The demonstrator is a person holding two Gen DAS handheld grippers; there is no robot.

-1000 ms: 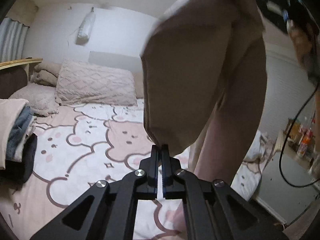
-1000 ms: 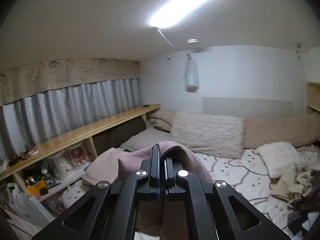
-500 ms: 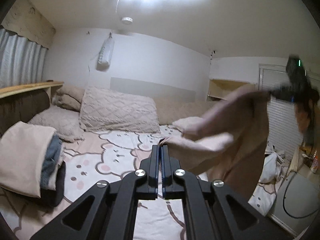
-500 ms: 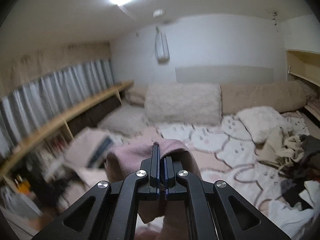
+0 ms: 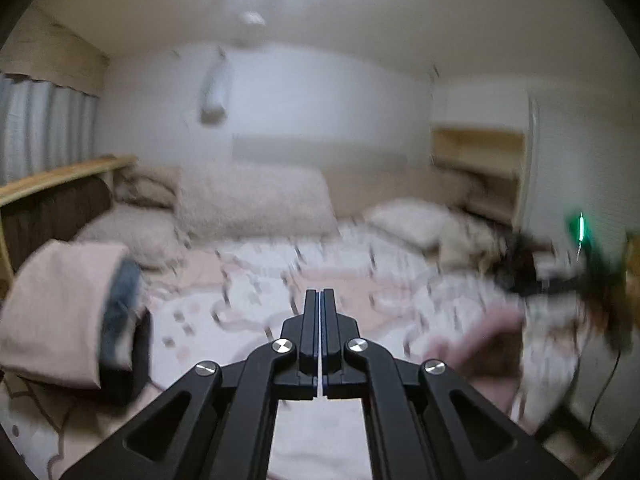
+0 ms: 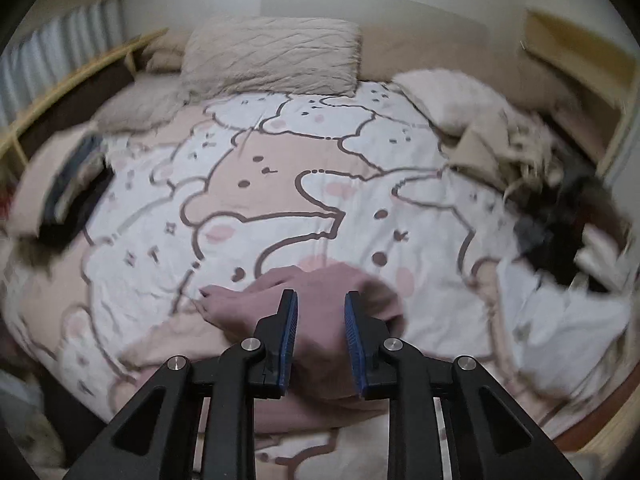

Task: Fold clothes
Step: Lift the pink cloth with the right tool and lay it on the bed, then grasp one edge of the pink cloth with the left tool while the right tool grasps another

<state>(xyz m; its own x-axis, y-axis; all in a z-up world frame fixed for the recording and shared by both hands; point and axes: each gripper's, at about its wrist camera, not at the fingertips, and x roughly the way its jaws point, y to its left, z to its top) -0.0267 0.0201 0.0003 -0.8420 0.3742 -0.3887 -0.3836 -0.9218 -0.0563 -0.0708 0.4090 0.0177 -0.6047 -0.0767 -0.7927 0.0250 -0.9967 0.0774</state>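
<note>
Garment released onto the bed

The right gripper (image 6: 321, 320) has opened, and the dusty-pink cloth garment (image 6: 320, 320) it had held aloft now lies on the cartoon-print bedsheet (image 6: 280, 168); the closed left gripper (image 5: 321, 320) no longer pinches any fabric.

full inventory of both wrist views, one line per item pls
pink garment: 1, dusty pink, on the bed, in front of and under the right tongs
folded stack: 1, beige on top, blue and black below, bed's left edge
unfolded pile: 1, beige, black, white, bed's right side
bedcover: 1, white and pink bear print
pillows: several, beige, at the headboard
wooden shelf: 1, left wall
curtains: grey, above the shelf
left tongs: black, shut, empty
right tongs: black, blue pads, open
</note>
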